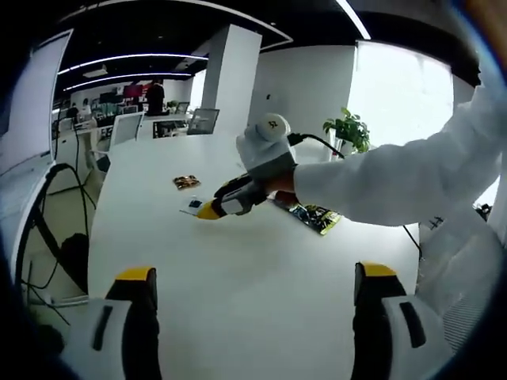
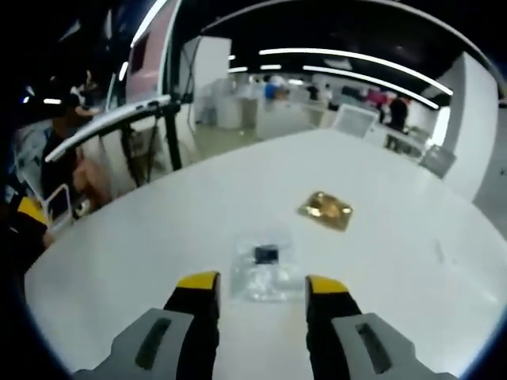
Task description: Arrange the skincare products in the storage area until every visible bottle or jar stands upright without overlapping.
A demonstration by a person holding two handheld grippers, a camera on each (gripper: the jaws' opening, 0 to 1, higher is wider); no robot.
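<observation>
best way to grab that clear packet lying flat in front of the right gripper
The clear packet lies flat on the white table, between the open right gripper tips. Probably come down from above and pinch its near edge; being thin, its faces offer nothing to clamp.

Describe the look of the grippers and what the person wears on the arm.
Both grippers have black jaws with yellow tips on light grey bodies: left gripper, right gripper. The person's sleeve is white, the glove white with a round logo patch; a black cable trails behind it.

The clear sachet point(image 1: 192, 207) is partly hidden at nine o'clock of the right gripper point(image 1: 212, 210). The green packet point(image 1: 318, 218) is half covered by a sleeve point(image 1: 396, 178). Print on the gold packet point(image 2: 325, 210) is blurred.
</observation>
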